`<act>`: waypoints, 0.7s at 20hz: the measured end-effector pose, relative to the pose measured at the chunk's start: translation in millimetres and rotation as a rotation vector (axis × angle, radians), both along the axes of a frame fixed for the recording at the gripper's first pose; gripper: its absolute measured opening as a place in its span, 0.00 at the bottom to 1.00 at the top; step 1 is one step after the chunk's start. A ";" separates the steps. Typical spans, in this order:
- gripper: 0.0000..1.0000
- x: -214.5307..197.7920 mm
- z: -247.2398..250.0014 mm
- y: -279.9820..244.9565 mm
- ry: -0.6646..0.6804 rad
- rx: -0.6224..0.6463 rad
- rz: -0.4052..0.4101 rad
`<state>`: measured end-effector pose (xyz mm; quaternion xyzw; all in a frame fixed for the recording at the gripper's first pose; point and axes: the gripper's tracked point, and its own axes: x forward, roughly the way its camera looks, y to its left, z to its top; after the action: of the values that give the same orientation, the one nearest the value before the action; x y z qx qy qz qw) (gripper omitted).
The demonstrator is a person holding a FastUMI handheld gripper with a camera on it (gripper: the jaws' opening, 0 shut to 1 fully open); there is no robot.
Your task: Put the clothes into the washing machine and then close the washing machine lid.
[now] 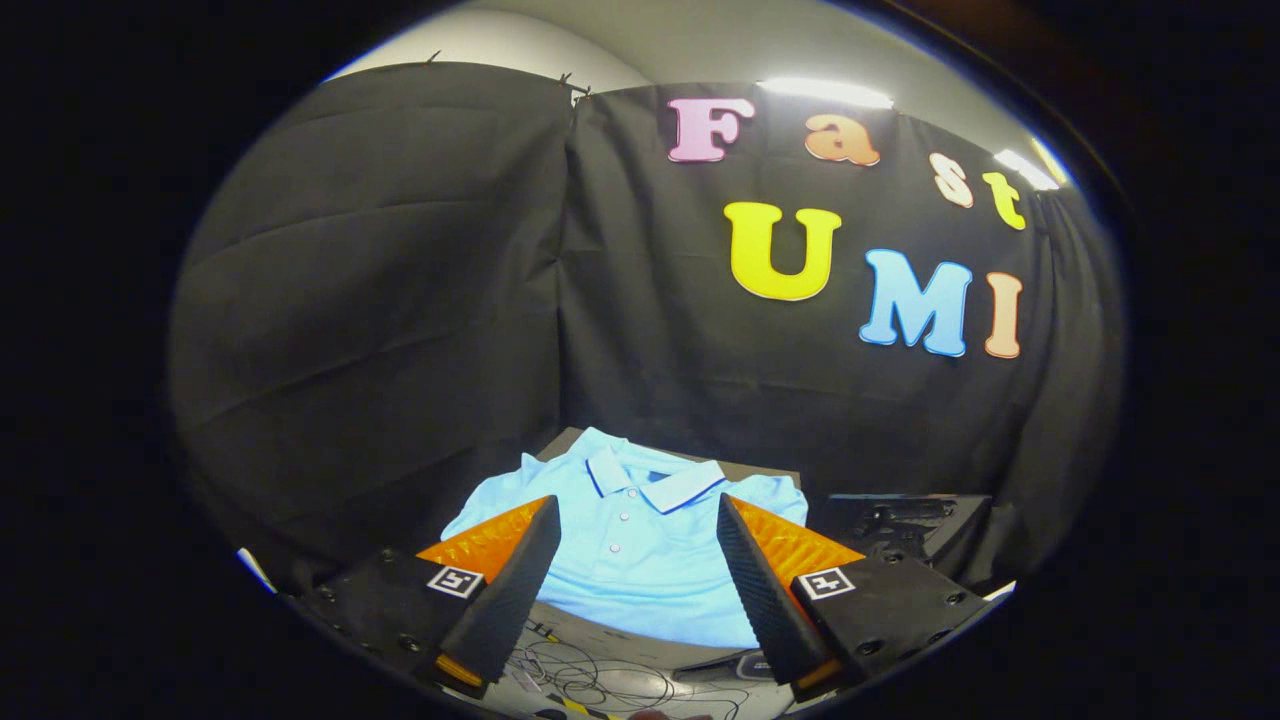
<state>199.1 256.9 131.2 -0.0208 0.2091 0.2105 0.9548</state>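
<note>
A light blue polo shirt (628, 545) with a dark-trimmed collar lies spread flat on a grey surface (760, 468), collar toward the black cloth wall. My gripper (637, 505) hovers above the shirt's lower half with its two fingers wide apart and nothing between them. The left finger (515, 575) and the right finger (755, 575) frame the shirt's button placket. A dark boxy object (905, 520) sits just right of the shirt, beyond the right finger; its form is hard to make out.
Black cloth hangs close behind the shirt and wraps round both sides. Thin cables (600, 680) lie on a pale surface below the fingers, beside a dark flat object (735, 665).
</note>
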 end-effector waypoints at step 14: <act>0.98 73.3 -96.2 64.8 0.176 -0.119 0.054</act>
<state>272.4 321.7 35.0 -0.0644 0.3038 0.2242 0.9237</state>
